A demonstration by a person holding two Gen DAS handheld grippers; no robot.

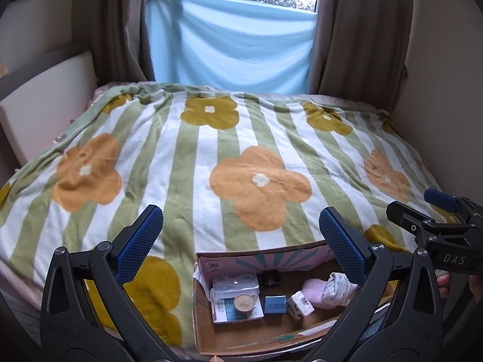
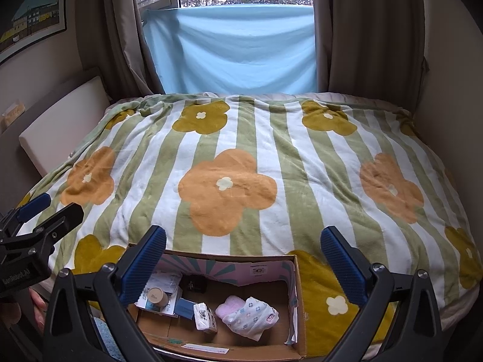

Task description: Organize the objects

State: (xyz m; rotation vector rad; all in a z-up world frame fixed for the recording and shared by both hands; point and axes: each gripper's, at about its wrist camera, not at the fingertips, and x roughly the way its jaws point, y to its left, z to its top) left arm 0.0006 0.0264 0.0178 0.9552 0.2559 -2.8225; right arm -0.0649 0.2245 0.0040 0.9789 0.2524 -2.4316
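— Objects sat where, when you looked?

— Start with the biggest thing: the flowered, green-striped blanket covered the bed, a blue cloth hung over the window behind it. At the near edge lay the cardboard box, open at the top, with everything inside it.

— Everything being?

— Folded patterned cloth at the right end, a pink fluffy piece touching it, a white printed packet at the left with a small round jar on top — then a tissue pack, a blue box, a black box.

— And your grippers?

— I held my left gripper and my right gripper above the box, both spread wide, gripping nothing.
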